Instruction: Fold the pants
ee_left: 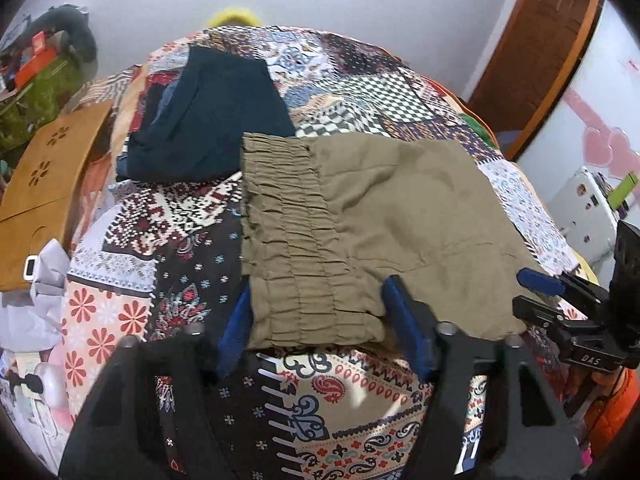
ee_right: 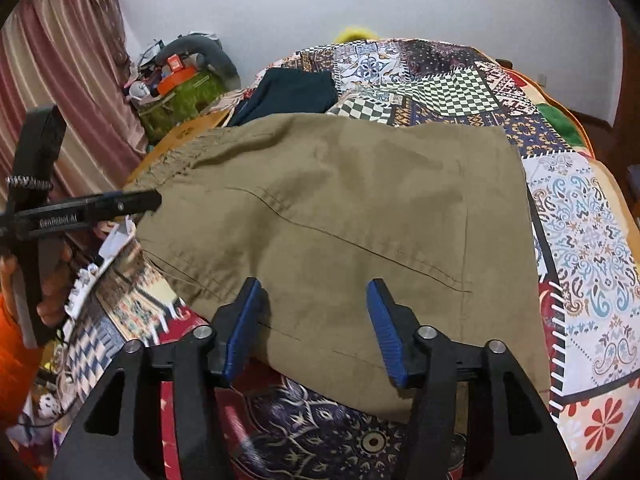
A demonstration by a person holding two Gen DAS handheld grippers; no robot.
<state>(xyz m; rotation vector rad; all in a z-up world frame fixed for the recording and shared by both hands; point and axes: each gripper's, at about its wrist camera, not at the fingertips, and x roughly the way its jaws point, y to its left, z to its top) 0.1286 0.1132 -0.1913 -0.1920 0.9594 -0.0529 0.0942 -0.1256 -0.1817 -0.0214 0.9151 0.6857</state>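
Olive-brown pants [ee_left: 392, 208] lie folded flat on a patchwork bedspread [ee_left: 192, 248], their gathered elastic waistband [ee_left: 288, 220] at the left. My left gripper [ee_left: 316, 296] stands open at the waistband's near end, one blue finger on each side of it and neither pad pressing the cloth. In the right wrist view the pants [ee_right: 340, 200] fill the middle. My right gripper [ee_right: 316, 286] hovers open over their near edge with only flat fabric below it. The right gripper's [ee_left: 540, 282] tip also shows at the pants' near right corner, and the left gripper [ee_right: 152, 200] at their left edge.
A pile of dark navy clothes [ee_left: 208, 120] lies on the bedspread just beyond the waistband. A wooden board [ee_left: 52, 176] leans at the bed's left side, with clutter [ee_right: 176, 80] and a curtain [ee_right: 60, 80] behind. A brown door [ee_left: 536, 48] stands at the far right.
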